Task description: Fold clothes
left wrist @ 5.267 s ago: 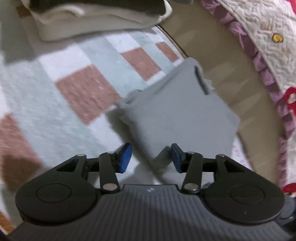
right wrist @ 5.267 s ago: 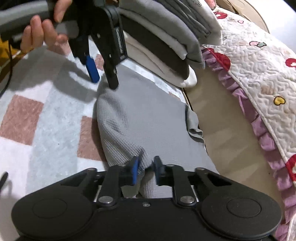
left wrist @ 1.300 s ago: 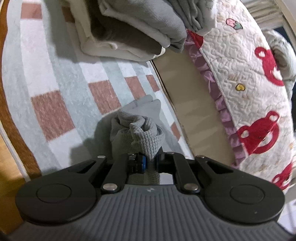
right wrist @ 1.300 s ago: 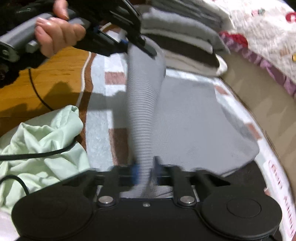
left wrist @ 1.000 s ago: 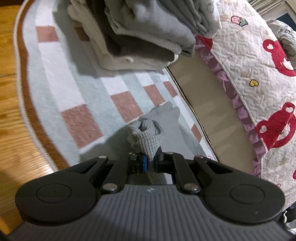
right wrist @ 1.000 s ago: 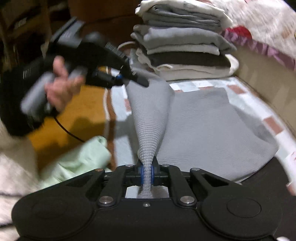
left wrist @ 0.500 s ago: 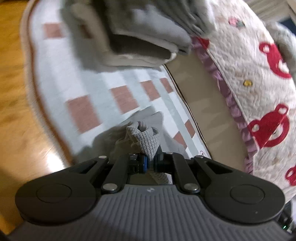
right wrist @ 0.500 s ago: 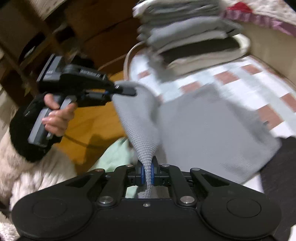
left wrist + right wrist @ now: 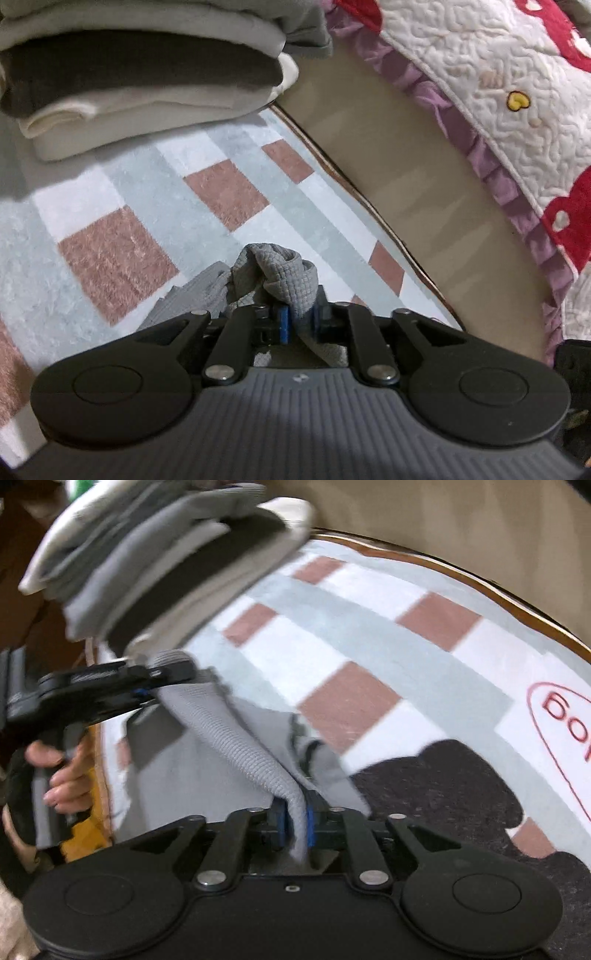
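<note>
lifted since before, grey garment [image 9: 236,738] seemingly stretched between both grippers.

The left wrist view looks forward along its fingers [image 9: 283,325], low and close over the checked grey, white and brown rug [image 9: 110,251], facing the stack of folded grey and cream clothes [image 9: 140,74]. The right wrist view faces the same rug [image 9: 354,635] and stack [image 9: 155,554] from the opposite side, blurred.
</note>
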`<state>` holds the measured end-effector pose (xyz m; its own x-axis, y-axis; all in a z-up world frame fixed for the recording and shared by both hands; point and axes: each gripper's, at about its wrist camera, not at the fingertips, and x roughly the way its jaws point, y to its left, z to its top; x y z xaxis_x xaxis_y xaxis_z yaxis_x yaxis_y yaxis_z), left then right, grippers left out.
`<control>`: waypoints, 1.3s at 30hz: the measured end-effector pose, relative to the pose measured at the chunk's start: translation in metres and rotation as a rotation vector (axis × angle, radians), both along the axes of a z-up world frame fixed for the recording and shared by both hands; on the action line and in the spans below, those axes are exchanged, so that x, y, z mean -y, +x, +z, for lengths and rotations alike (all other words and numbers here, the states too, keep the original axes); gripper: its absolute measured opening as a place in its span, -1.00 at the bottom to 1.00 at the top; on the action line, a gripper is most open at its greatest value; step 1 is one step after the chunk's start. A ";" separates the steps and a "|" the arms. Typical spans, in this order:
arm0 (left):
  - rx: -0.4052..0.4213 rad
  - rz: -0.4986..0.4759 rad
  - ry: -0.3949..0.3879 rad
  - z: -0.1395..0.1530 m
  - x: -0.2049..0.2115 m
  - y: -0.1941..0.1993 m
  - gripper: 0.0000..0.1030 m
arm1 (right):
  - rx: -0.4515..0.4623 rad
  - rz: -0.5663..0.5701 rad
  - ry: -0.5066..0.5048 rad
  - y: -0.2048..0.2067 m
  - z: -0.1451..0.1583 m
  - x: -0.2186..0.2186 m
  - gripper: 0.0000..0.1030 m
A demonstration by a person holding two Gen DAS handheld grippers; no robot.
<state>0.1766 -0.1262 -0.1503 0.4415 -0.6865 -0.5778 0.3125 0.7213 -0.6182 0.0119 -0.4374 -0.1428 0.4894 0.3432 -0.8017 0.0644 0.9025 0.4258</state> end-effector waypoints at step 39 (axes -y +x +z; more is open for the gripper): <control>-0.387 0.098 -0.076 -0.054 -0.089 -0.053 -0.04 | 0.293 0.391 -0.592 -0.074 -0.005 -0.190 0.27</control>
